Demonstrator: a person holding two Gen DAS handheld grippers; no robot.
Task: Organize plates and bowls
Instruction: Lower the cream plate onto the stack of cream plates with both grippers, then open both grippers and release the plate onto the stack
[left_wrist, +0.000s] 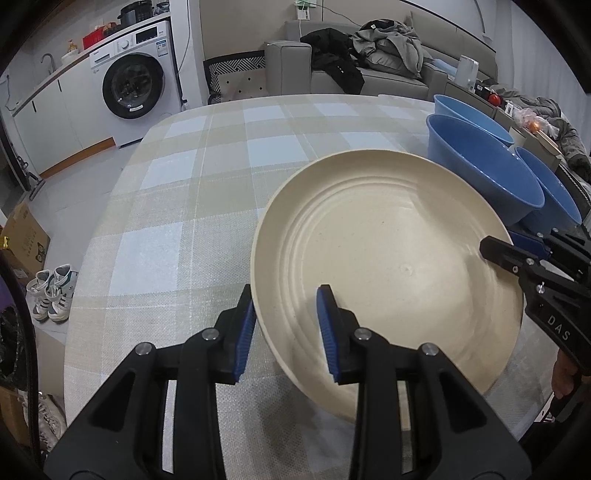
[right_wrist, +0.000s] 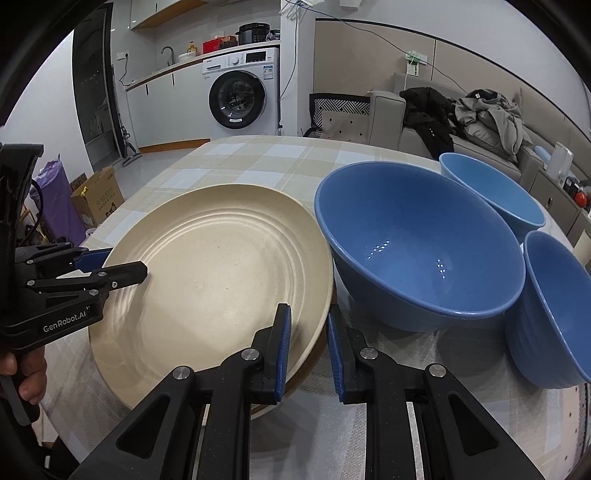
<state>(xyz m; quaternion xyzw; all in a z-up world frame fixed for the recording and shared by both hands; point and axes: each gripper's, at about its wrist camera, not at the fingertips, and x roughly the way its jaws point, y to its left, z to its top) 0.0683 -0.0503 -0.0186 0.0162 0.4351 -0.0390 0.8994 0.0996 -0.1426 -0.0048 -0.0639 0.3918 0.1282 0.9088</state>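
A cream ridged plate (left_wrist: 388, 266) lies on the checked tablecloth; it also shows in the right wrist view (right_wrist: 214, 266). My left gripper (left_wrist: 286, 332) is open, its jaws straddling the plate's left rim, one finger over the plate, one outside. My right gripper (right_wrist: 308, 347) is open around the plate's opposite rim, and shows in the left wrist view (left_wrist: 517, 247). Three blue bowls stand beside the plate: a large one (right_wrist: 421, 251), one behind (right_wrist: 491, 188) and one at the right (right_wrist: 554, 310).
The table (left_wrist: 177, 206) has a plaid cloth with a rounded edge. A washing machine (left_wrist: 136, 85) and a sofa with clothes (left_wrist: 369, 62) stand beyond it. Shoes (left_wrist: 51, 291) and a cardboard box (left_wrist: 22, 236) are on the floor at left.
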